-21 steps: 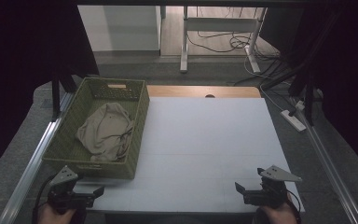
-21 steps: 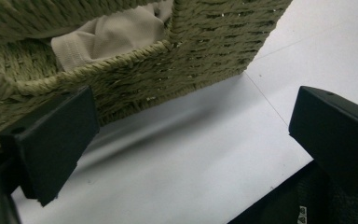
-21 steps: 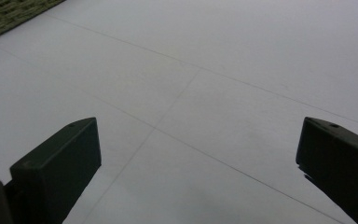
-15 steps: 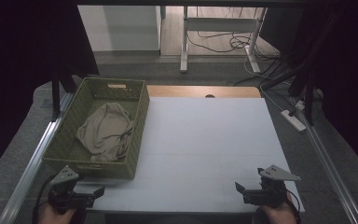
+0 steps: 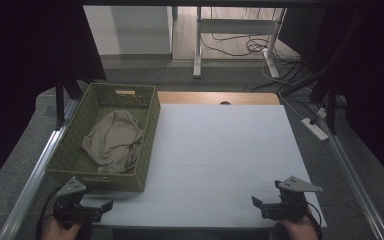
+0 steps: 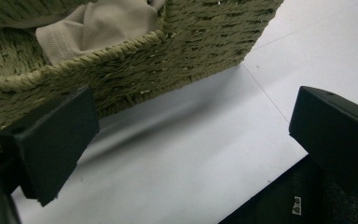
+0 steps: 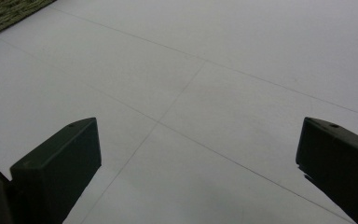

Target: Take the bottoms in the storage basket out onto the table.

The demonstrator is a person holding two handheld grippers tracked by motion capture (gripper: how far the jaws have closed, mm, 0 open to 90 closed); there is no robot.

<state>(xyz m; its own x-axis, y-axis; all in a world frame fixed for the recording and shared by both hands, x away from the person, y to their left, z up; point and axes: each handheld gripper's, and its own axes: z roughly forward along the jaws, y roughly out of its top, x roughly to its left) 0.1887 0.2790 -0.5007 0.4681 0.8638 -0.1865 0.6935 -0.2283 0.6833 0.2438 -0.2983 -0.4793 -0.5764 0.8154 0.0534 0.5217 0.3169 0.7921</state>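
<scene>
- One beige cloth (image 5: 114, 142) lies crumpled in the green woven basket (image 5: 149, 125) at the table's left; it is judged soft, light and limp.
- Its long axis runs along the basket's length, away from the person.
- A raised fold near the top is judged best pinched.
- Both the left gripper (image 5: 100, 206) and right gripper (image 5: 260, 204) are held open, empty, at the near edge.

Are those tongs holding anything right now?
No. Both the left tongs and right tongs are open and empty; the cloth lies in the basket.
</scene>
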